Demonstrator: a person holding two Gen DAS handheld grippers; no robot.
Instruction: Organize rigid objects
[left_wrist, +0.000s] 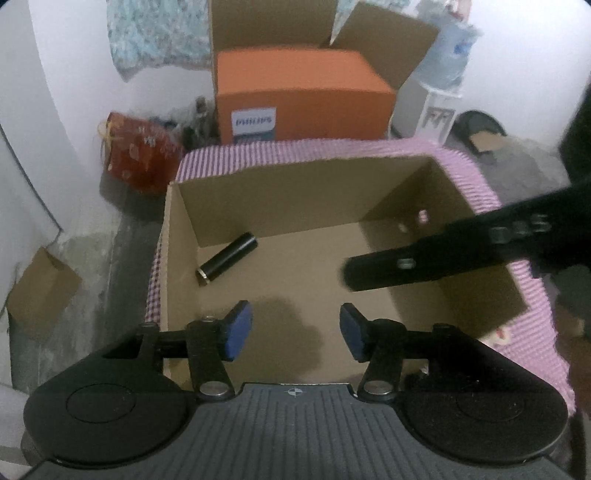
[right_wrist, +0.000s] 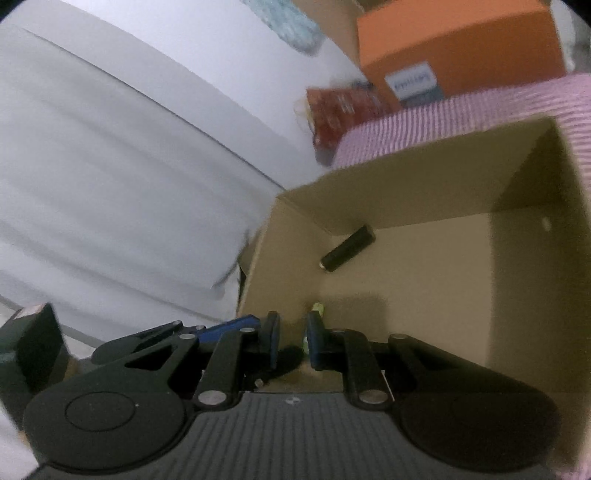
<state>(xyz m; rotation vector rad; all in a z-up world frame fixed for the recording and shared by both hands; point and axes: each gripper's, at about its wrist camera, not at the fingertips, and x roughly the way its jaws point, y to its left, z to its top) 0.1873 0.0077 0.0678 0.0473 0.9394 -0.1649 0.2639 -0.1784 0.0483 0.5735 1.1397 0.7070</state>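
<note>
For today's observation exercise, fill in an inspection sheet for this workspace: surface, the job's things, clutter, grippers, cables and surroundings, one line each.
Surface: pink-and-white checked cloth under the open cardboard box.
Job's things: black cylinder lying on the box floor near its far left corner; a small green item by the right gripper's fingertips, too blurred to identify.
Clutter: nothing else seen inside the box.
Grippers: left gripper open and empty above the box; right gripper nearly shut, nothing clearly held.
Cables: nothing seen.
Surroundings: orange box inside a larger carton, red bag, small cardboard box on the floor, white wall.
</note>
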